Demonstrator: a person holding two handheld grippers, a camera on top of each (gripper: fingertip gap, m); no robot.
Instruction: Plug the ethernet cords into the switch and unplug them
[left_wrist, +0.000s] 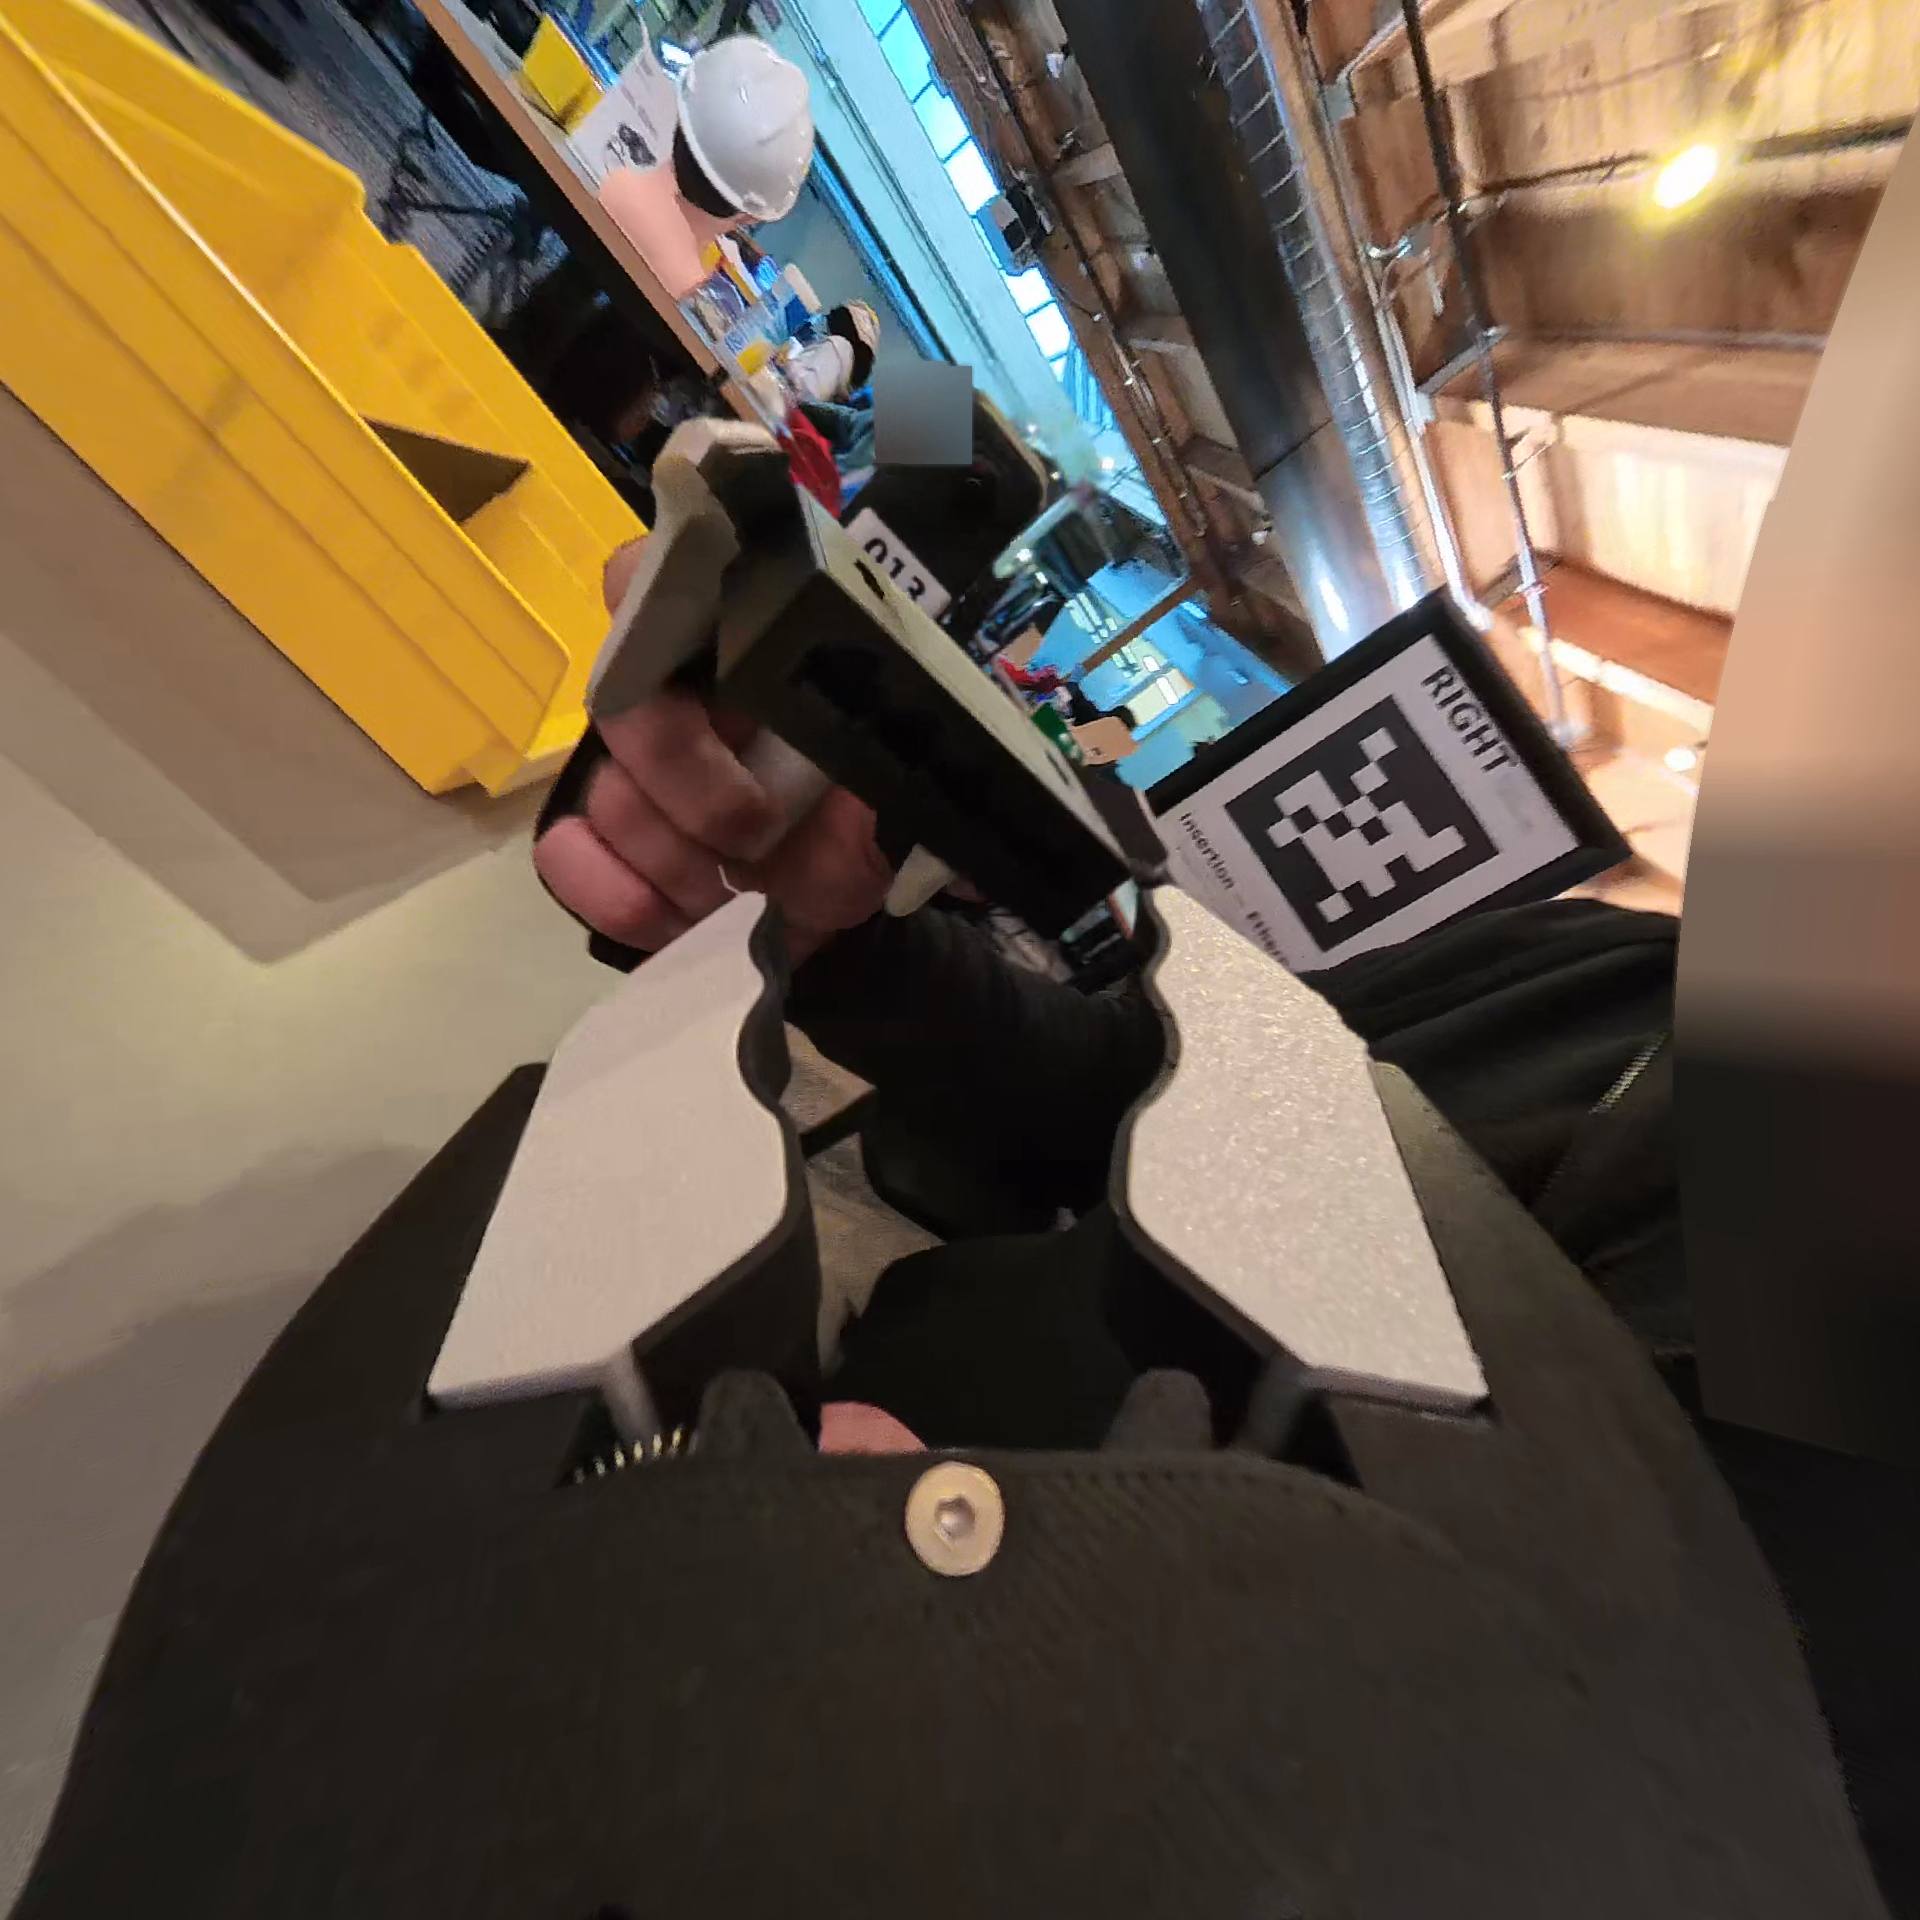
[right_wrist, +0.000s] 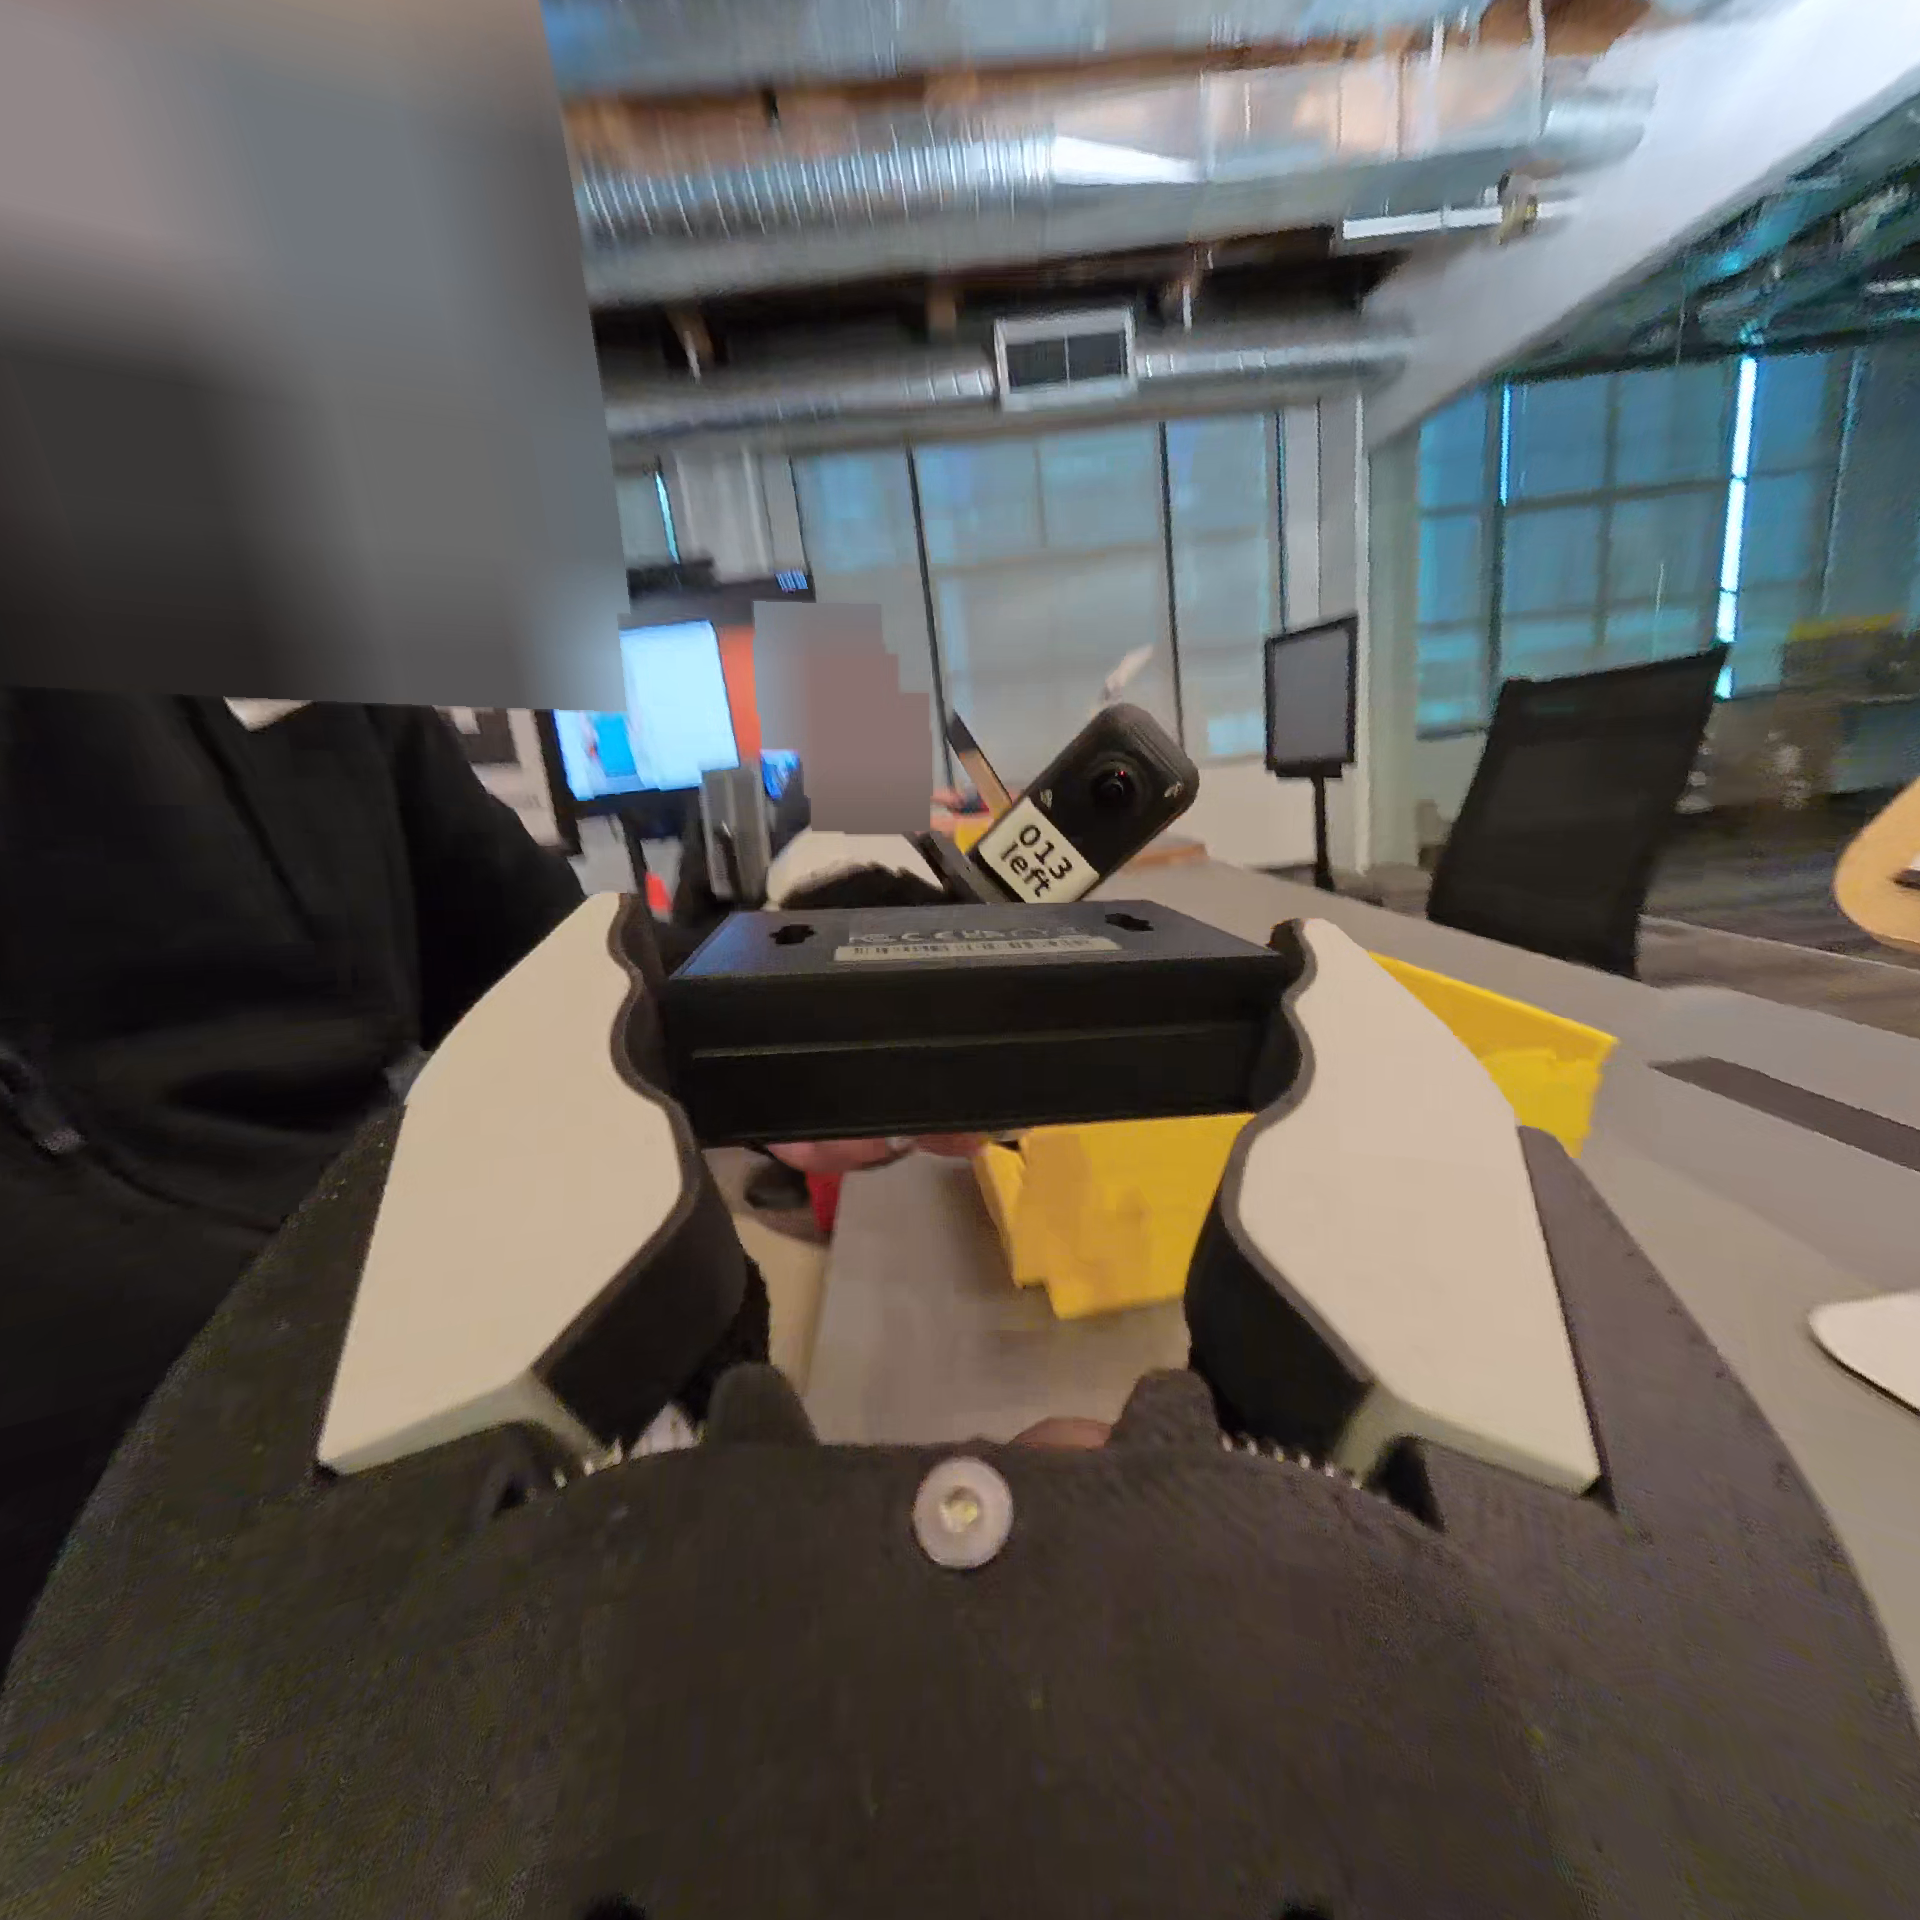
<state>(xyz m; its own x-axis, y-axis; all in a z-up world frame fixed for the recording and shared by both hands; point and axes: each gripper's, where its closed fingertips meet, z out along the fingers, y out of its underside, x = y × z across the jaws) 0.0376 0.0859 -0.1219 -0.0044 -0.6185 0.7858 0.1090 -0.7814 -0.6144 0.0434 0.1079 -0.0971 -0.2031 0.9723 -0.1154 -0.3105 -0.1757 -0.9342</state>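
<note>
The switch (right_wrist: 966, 1029) is a black rectangular box with a label on top. My right gripper (right_wrist: 961, 997) is shut on it, gripping its two short ends, and holds it in the air above the table. In the left wrist view the switch (left_wrist: 914, 727) sits in the right gripper (left_wrist: 800, 727), held by a hand (left_wrist: 665, 821). My left gripper (left_wrist: 961, 914) is open and empty, its fingertips just short of the switch's near end. No ethernet cords are in view.
Stacked yellow bins (left_wrist: 260, 395) stand on the grey table (left_wrist: 156, 1039) and also show in the right wrist view (right_wrist: 1143, 1216). A black-and-white marker card (left_wrist: 1371, 800) is close behind the switch. A person in a dark jacket (right_wrist: 208, 935) is on the left, and the left gripper's camera (right_wrist: 1101, 800) faces me. Some 4 cm of space lies between my two pairs of fingers.
</note>
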